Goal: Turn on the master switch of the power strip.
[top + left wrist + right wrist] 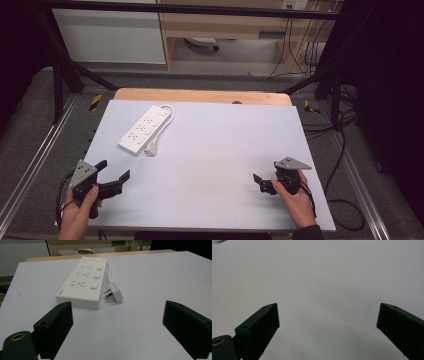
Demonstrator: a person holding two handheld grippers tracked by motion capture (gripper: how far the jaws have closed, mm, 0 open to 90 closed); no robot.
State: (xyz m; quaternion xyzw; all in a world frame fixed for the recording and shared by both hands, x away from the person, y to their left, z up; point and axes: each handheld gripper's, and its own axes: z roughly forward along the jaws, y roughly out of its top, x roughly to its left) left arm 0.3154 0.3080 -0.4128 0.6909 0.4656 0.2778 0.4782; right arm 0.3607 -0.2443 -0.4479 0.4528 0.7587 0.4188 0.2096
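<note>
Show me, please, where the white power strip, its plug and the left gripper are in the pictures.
white power strip (81, 283): left gripper view, on its top face among the sockets.
plug (116, 291): left gripper view, on the white plug body.
left gripper (116, 172): high view, midway between its open jaws.

Far left corner: taken up by power strip (143, 128), lying slantwise, with its cord looped at the far end.
Near side of strip: plug (151, 149) just beside it, prongs out.
Middle of table (225, 145): bare, free to cross.
Right edge, far right corner: open.
Near left corner: left gripper (115, 172), jaws wide, nothing between.
Near right corner: right gripper (265, 180), jaws wide over bare surface.
</note>
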